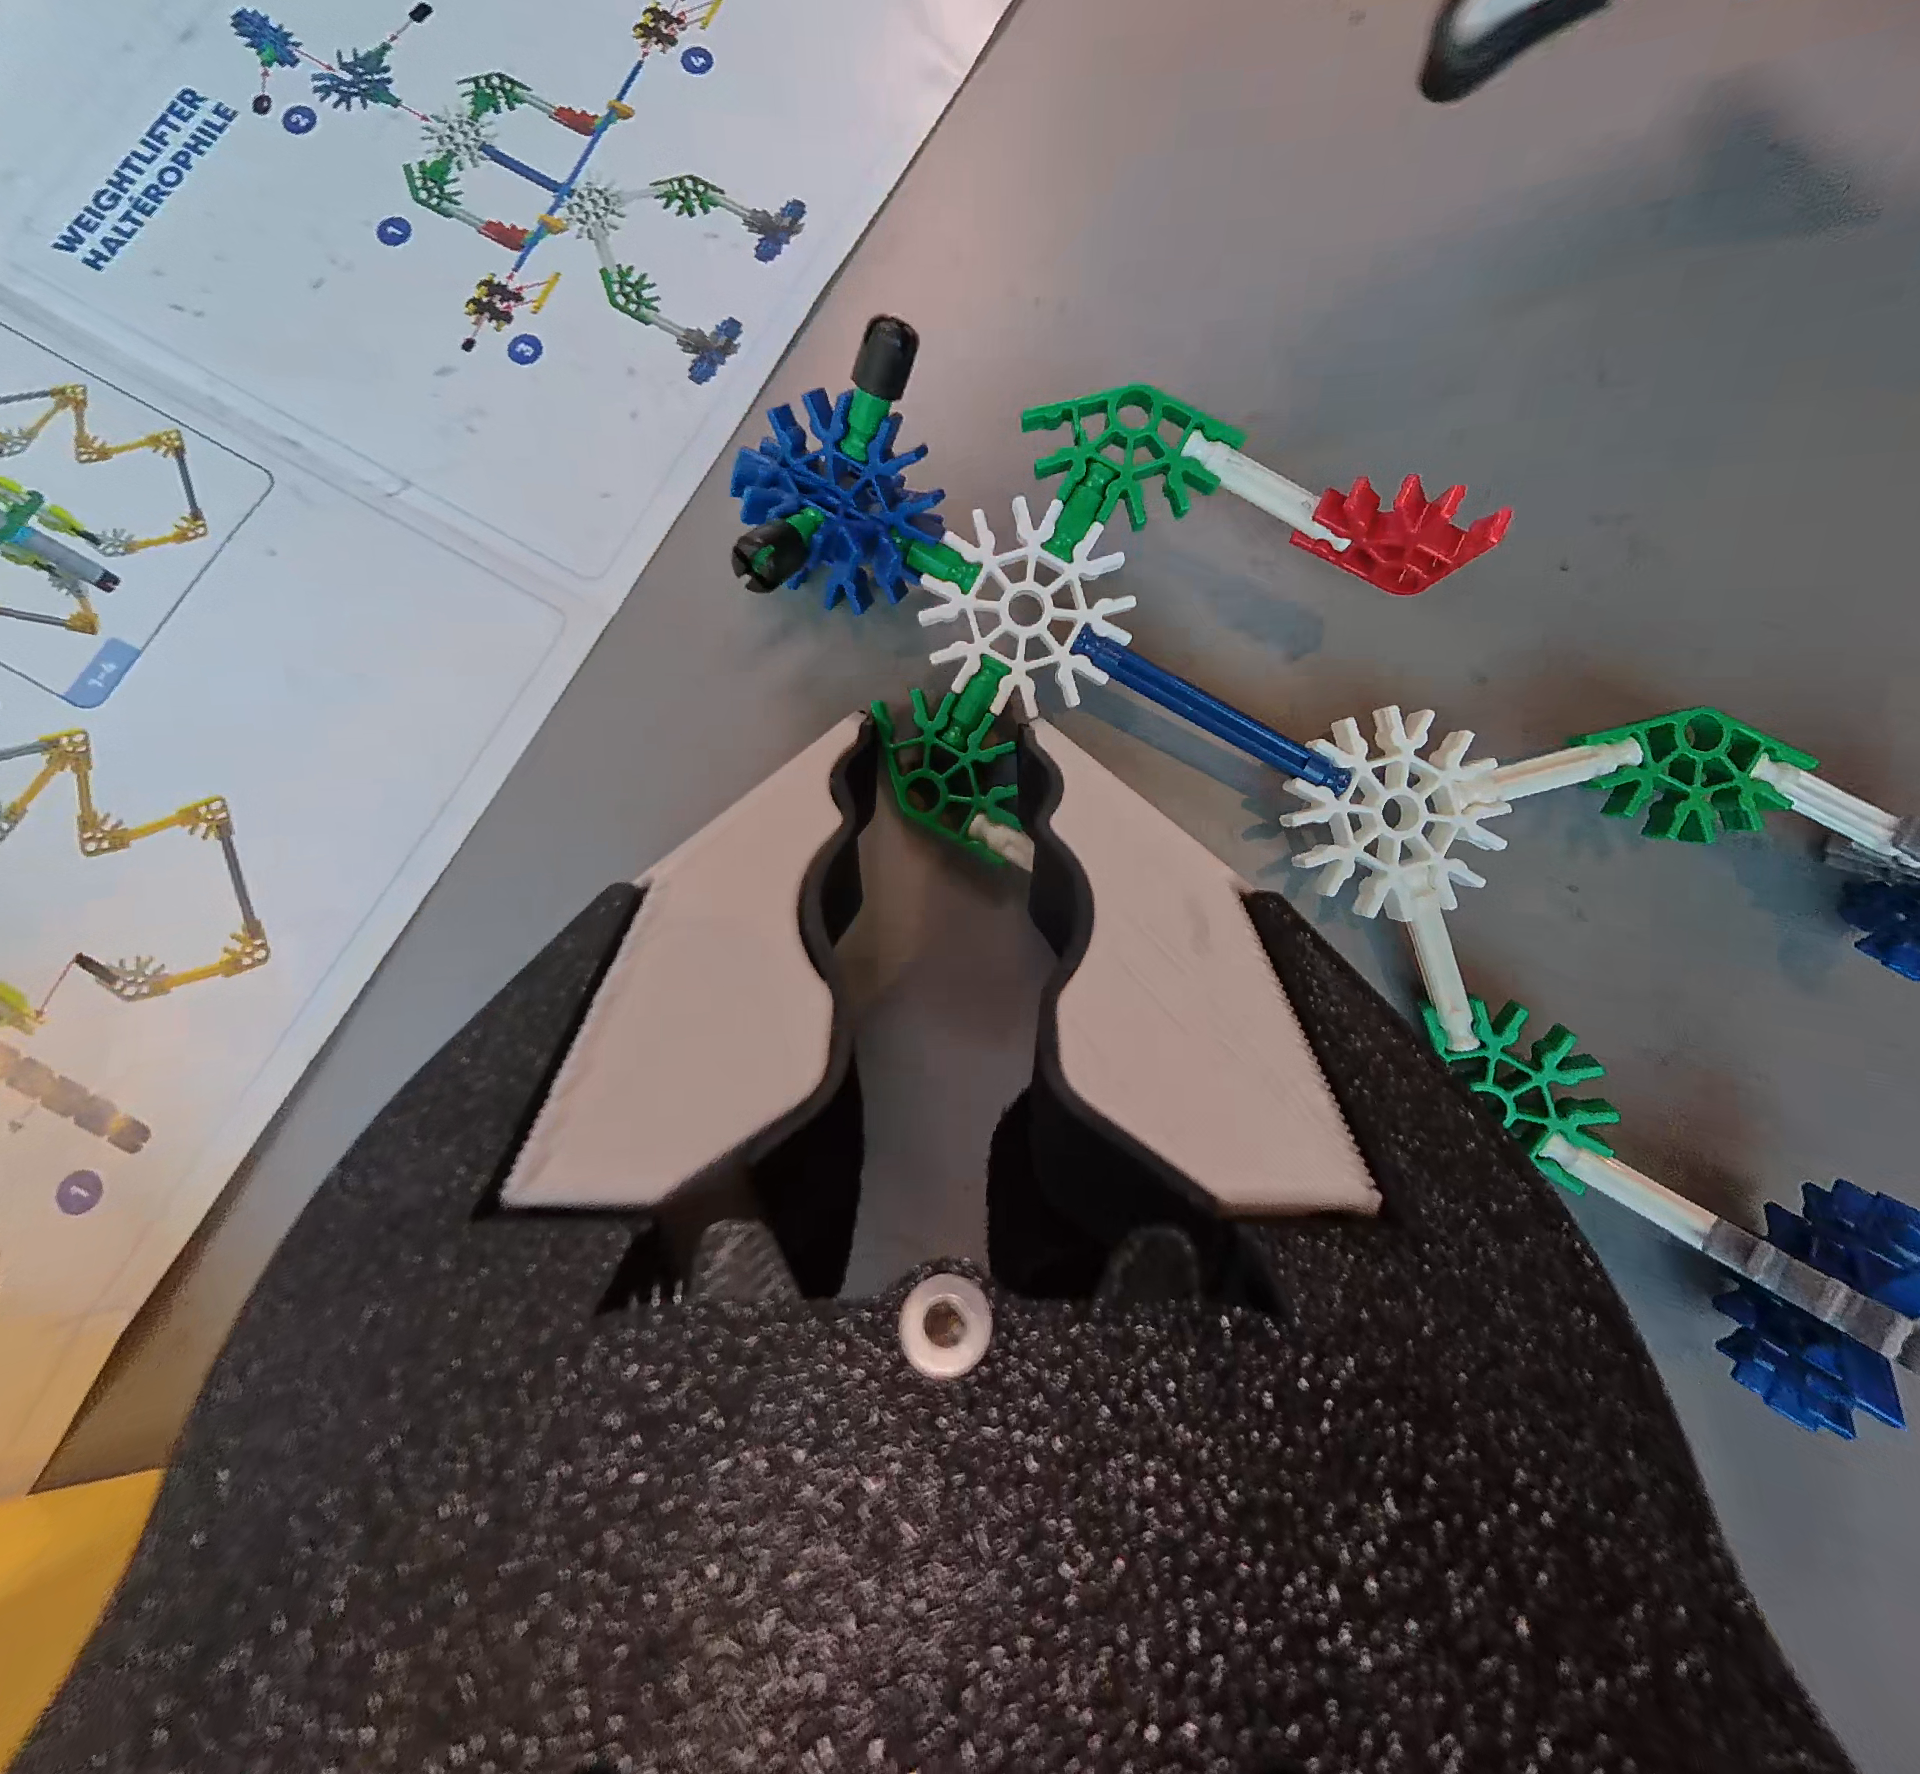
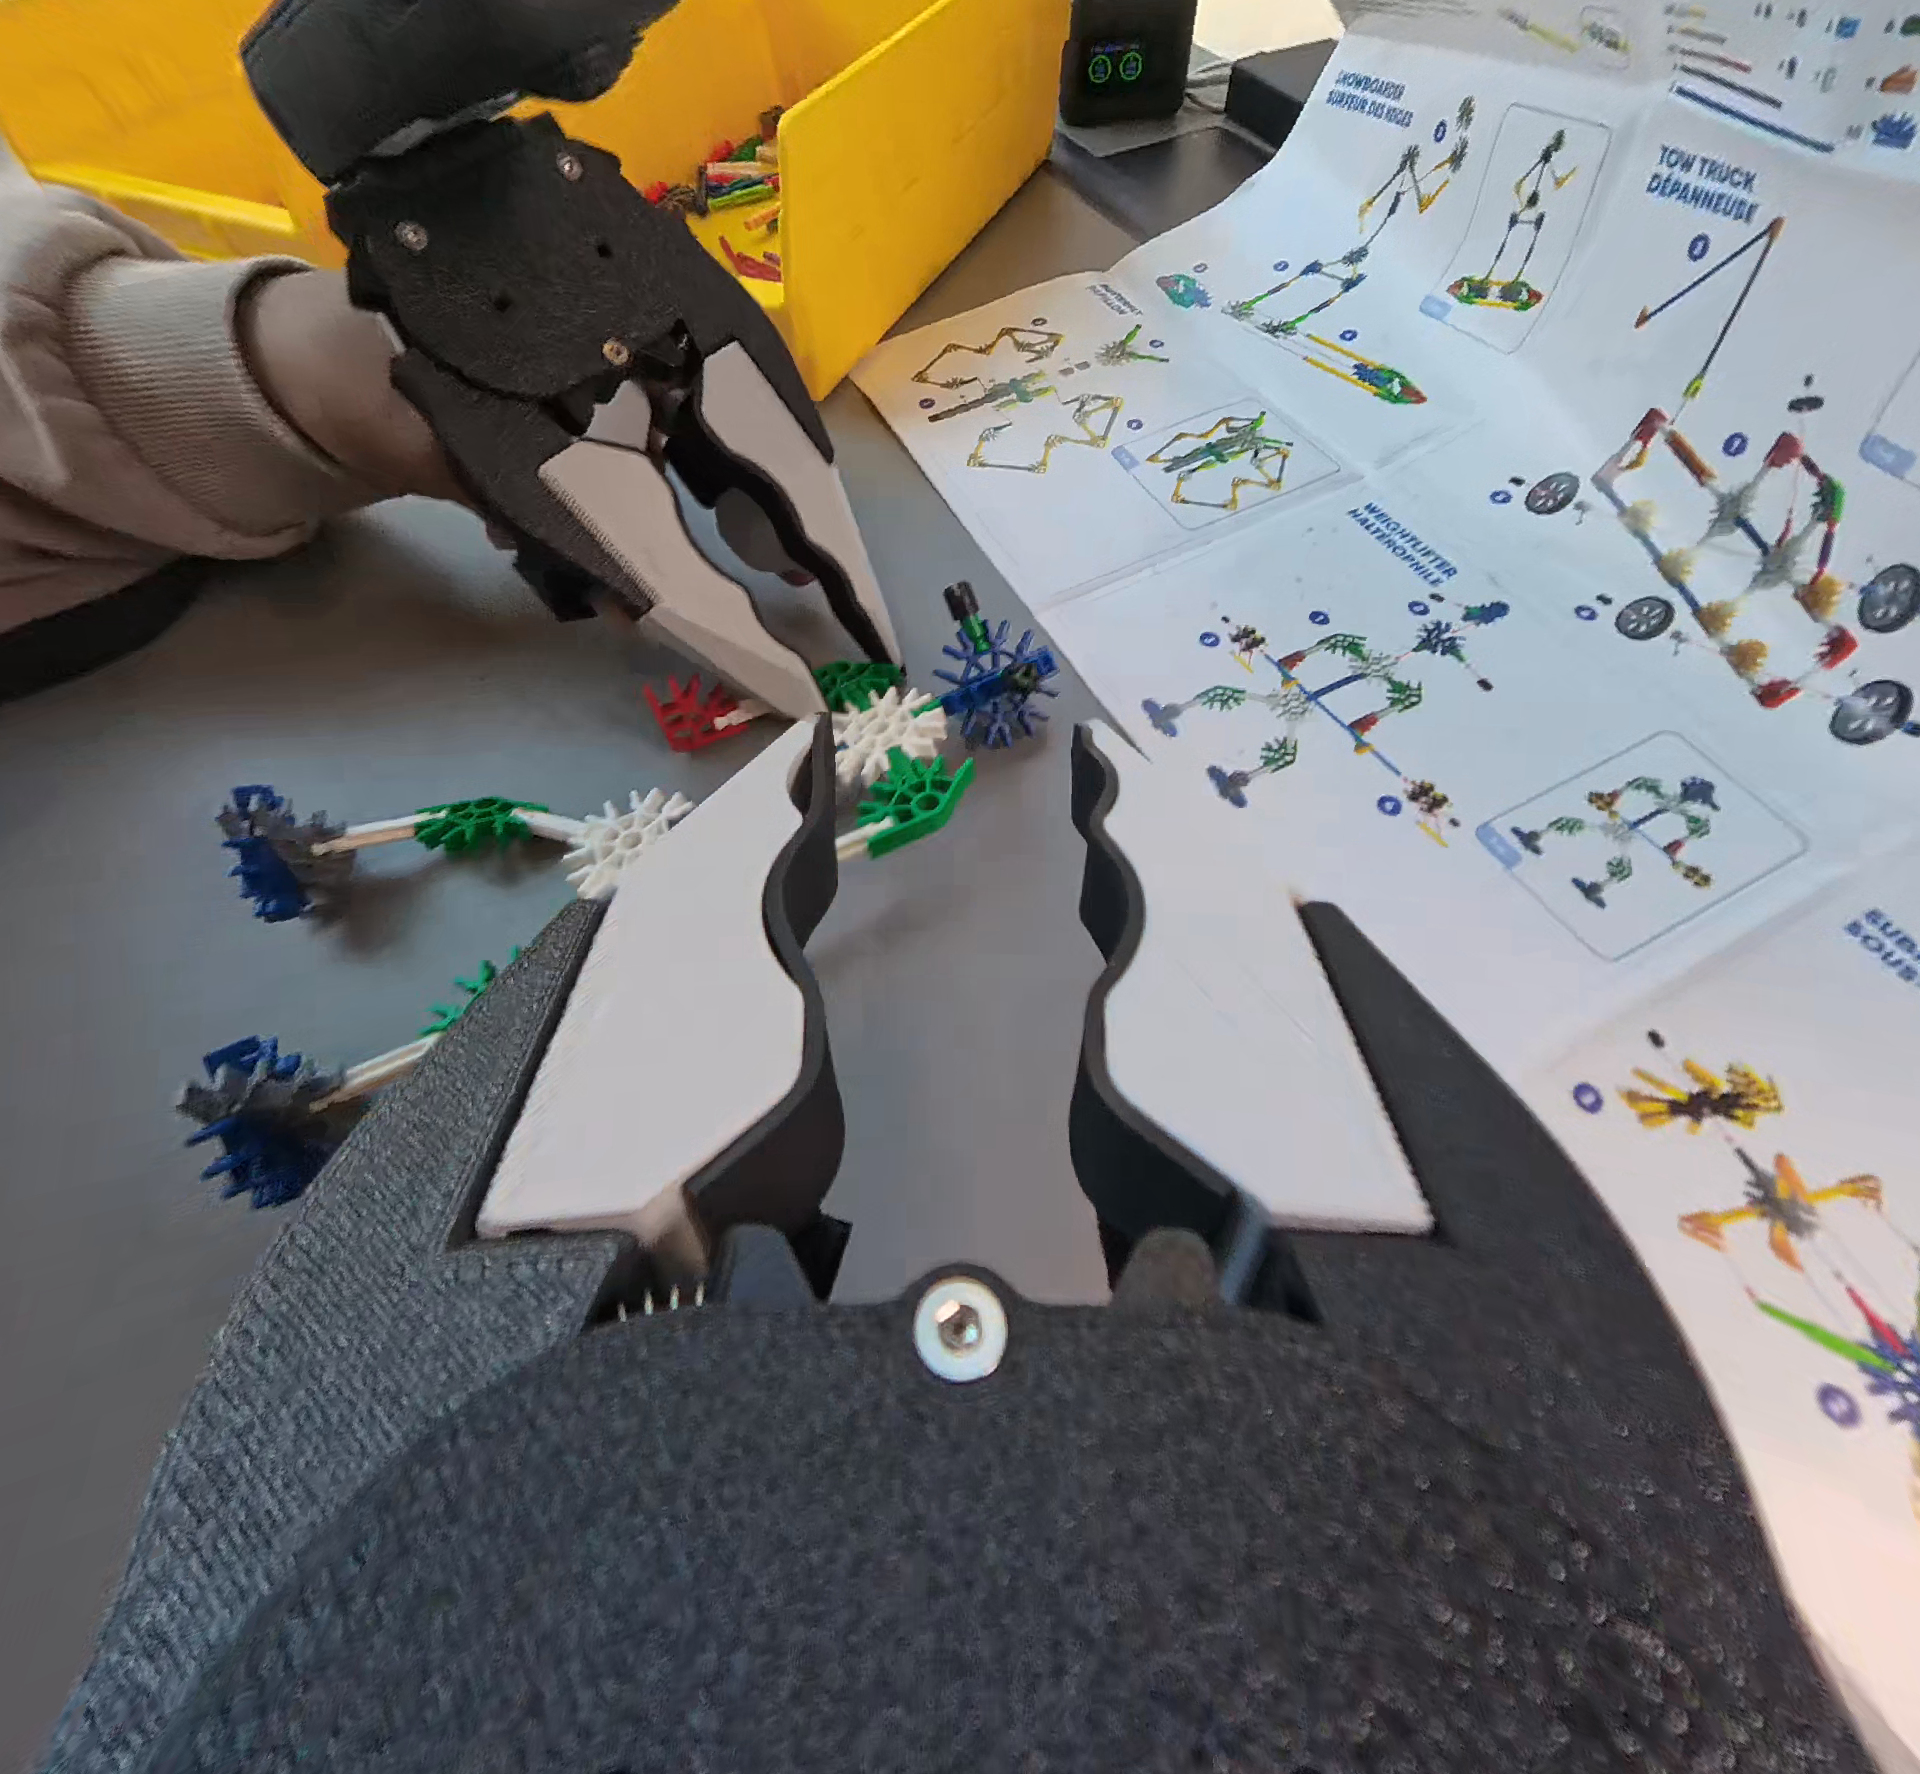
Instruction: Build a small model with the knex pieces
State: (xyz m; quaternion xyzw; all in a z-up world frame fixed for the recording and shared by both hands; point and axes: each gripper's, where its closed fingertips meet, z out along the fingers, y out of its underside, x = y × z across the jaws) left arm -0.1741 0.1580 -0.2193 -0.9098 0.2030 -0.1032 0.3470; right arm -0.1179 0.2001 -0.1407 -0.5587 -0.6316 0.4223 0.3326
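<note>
On the grey table (image 1: 1455,290) lies one plastic rod-and-connector figure (image 1: 1023,607) with two white snowflake hubs, beside one printed, illustrated instruction sheet (image 1: 436,436). The left claw (image 1: 951,737) is clenched on the figure's green fan-shaped connector (image 1: 935,779). The right claw (image 2: 951,737) hangs released just beside it. Behind stand two yellow plastic bins (image 2: 914,62).

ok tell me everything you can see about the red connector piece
The red connector is a flat, glossy plastic piece with a straight back edge and several slotted prongs fanning out. It lies flat on the grey table, clipped to the end of a short white rod that runs to a green connector. Neither gripper touches it in these views.
</note>
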